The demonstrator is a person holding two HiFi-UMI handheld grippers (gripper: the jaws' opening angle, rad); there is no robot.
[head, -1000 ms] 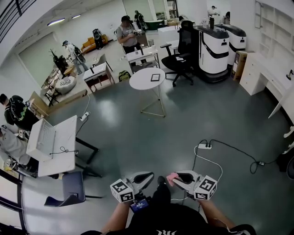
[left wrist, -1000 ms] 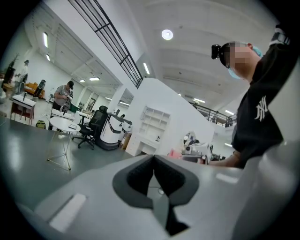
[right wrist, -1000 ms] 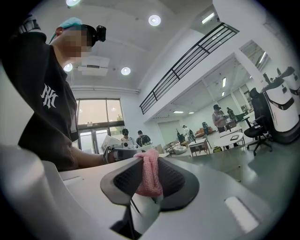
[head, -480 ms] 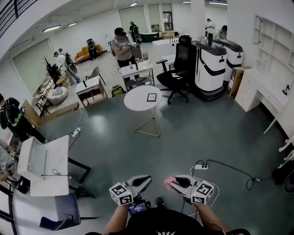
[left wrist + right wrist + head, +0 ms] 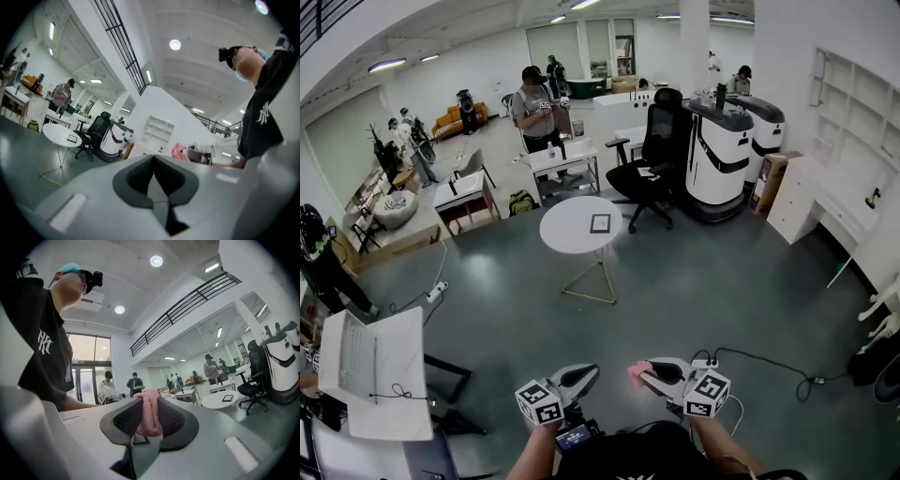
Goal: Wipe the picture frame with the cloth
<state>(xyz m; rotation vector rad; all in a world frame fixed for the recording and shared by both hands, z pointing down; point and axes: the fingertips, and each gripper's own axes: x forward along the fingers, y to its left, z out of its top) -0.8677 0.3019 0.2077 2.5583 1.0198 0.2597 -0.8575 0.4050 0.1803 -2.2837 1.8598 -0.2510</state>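
A person nears the round white table (image 5: 567, 234) at twelve o'clock, where the picture frame (image 5: 600, 223) lies flat, with the right gripper (image 5: 645, 373) clamped on the pink cloth (image 5: 149, 414), the left gripper (image 5: 589, 372) closed empty, and wiping yet to begin.

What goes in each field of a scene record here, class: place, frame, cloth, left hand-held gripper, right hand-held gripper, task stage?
place: open office with a grey floor
frame: lies flat on the round white table, far ahead of both grippers
cloth: pink, pinched between the right jaws
left hand-held gripper: shut, empty
right hand-held gripper: shut on the cloth
task stage: wiping not yet begun; neither gripper is at the table
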